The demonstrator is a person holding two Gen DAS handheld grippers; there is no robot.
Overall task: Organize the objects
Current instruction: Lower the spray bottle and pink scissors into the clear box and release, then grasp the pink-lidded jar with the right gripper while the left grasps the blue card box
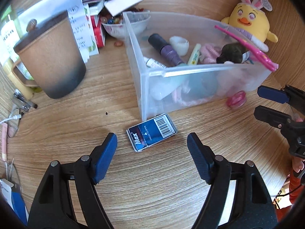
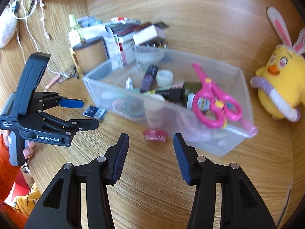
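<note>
Both tools gape empty near clear bin holding pink scissors, purple tube.

Both wrist views look steeply down, close over the desk, sharing the clear bin.
</note>
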